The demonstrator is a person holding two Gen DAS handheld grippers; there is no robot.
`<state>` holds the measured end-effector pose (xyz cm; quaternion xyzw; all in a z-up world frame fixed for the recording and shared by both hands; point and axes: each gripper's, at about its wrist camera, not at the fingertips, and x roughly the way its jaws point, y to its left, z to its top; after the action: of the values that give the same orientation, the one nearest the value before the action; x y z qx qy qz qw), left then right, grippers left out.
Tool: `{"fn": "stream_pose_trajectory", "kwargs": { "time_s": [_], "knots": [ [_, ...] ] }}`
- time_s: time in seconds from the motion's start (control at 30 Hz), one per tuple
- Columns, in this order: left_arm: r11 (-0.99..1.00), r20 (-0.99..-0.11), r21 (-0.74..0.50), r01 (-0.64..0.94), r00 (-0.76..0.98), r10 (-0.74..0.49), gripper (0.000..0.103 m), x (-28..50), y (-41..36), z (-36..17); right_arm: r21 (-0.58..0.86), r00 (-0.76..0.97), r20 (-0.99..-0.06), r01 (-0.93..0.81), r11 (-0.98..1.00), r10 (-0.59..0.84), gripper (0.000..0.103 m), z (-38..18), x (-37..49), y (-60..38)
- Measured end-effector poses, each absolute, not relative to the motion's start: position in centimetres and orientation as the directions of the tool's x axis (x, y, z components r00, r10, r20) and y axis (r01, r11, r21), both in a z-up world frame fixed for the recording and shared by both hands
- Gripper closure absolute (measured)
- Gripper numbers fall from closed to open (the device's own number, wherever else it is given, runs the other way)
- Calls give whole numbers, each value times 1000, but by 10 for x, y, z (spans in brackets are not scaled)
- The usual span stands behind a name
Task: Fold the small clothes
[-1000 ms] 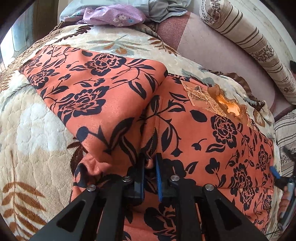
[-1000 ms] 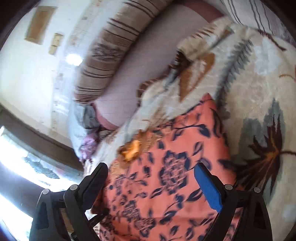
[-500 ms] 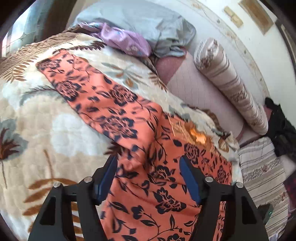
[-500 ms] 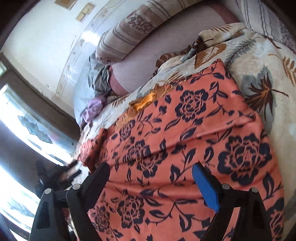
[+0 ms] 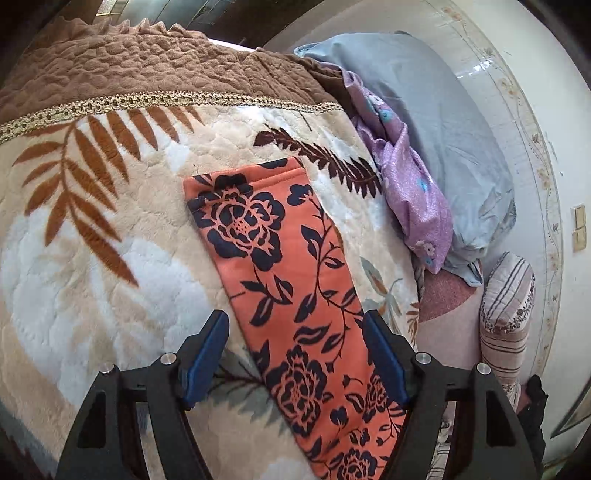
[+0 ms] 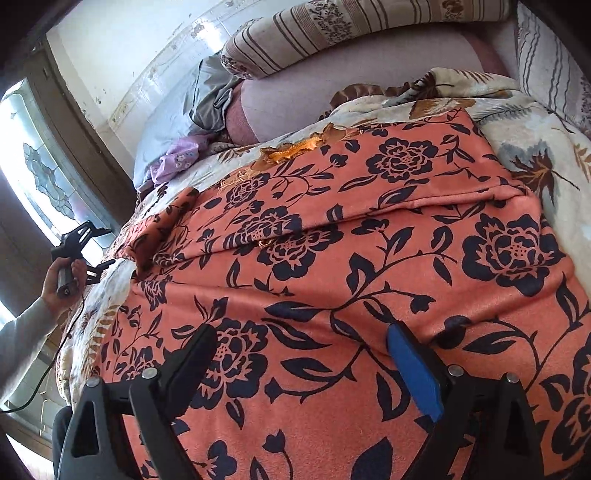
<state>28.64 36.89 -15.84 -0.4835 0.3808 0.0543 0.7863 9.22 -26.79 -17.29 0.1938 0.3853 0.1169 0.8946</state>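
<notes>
Bed surface: cream plush blanket (image 5: 110, 266) with brown fern-leaf print and a brown quilted border trimmed in gold braid (image 5: 155, 99); covers most of the left wrist view
Task item: orange garment (image 6: 332, 280) with dark navy rose-and-vine print; lies spread on the blanket; in the right wrist view an upper layer sits over a lower one with a fold edge running across the middle; an orange-gold embroidered patch (image 6: 295, 147) shows near its far edge
Sleeve: long narrow strip of the same garment (image 5: 273, 266); lies flat on the blanket, hemmed end pointing away from the left wrist camera
Left gripper (image 5: 295, 354): jaws wide apart, holding nothing; blue-padded fingers (image 5: 205, 358) straddle the sleeve strip, one to each side; whether the pads touch the cloth cannot be told
Right gripper (image 6: 306, 365): jaws wide apart, holding nothing; poised over the near part of the garment; one blue pad (image 6: 413, 373) visible
Left hand (image 6: 64, 277): seen at the left edge of the right wrist view, gripping the handle of its tool; grey sleeve on the arm
Other cloth: purple flowered fabric (image 5: 406, 184) bunched beside a grey-blue pillow (image 5: 443, 122) at the blanket's far side
Bolster: striped, floral-banded cushion (image 6: 351, 33) along the wall
Background: pale wall; window with patterned glass (image 6: 44, 181)
</notes>
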Motion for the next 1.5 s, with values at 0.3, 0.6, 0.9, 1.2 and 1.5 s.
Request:
{"fn": "stream_pose_trajectory", "kwargs": {
  "time_s": [0.3,0.6,0.9,1.2,1.5],
  "knots": [
    [582,-746,-619,-527,626,-226,98,310,379,-175,428,674,-650,-57,902,351,8,-174,94,-265],
    [898,-544,-428,-102,823,-166,99,274,244,9,465,687,-623,-60,883,375,8,-175,92,-270],
    [840,-433,-349,416,723,-538,98,234,-18,87,512,700,-587,-68,856,406,8,-175,89,-277],
    [899,-841,-329,289,343,-418,28,245,-101,-95,555,708,-555,-77,829,437,8,-174,86,-282],
    [963,-776,-270,5,590,-221,27,214,79,-88,657,676,-554,-4,754,486,8,-152,91,-305]
  ]
}}
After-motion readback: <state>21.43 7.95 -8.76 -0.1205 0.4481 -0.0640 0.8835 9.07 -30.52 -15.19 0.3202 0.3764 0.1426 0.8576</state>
